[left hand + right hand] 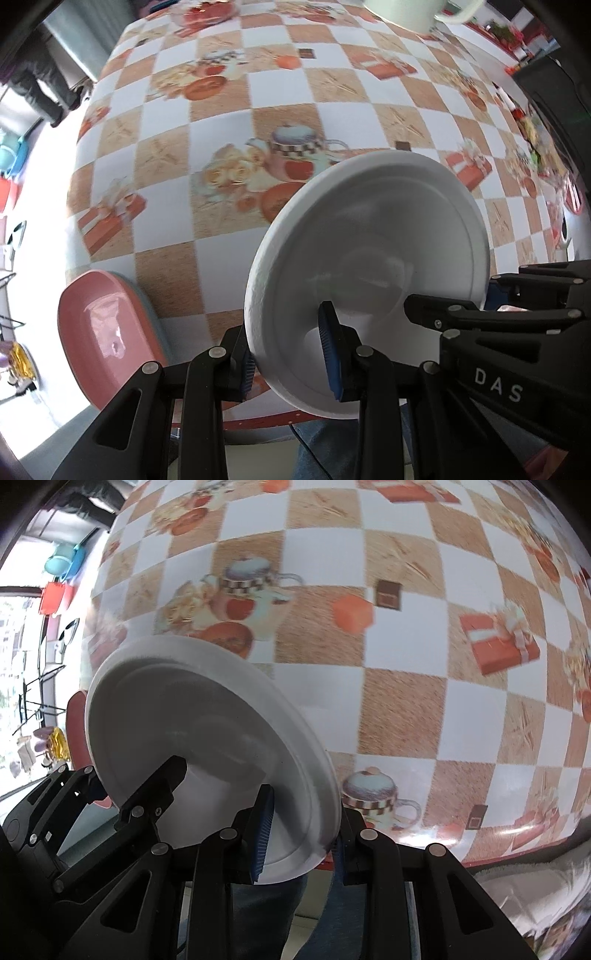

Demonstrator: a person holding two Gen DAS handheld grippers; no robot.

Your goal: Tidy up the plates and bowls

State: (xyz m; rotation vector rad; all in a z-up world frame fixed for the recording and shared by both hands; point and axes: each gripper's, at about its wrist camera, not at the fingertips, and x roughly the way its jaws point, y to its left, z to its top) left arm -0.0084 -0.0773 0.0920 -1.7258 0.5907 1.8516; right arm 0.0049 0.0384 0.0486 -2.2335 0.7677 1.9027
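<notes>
Both sets of jaws are closed on the rim of one white plate (pixel 369 266), a blue pad on each face of it. The left gripper (pixel 291 354) pinches the near rim from its side and the right gripper (pixel 301 830) does the same from the other side, so the plate hangs between them, tilted well off level and clear of the counter (pixel 229 122) with its checked oilcloth. Each wrist view shows the other gripper's black linkage at the plate's edge.

Just left of the plate, at the counter's near edge, lies a pink dish (pixel 107 332) resting on what looks like a pale blue one. At the far end stands a pale green mug (pixel 406 14).

The step in hand looks like carrying the plate toward a stack. The next move calls for levelling it, keeping both grips matched so it does not twist, and lowering it flat before either pair of jaws lets go.
</notes>
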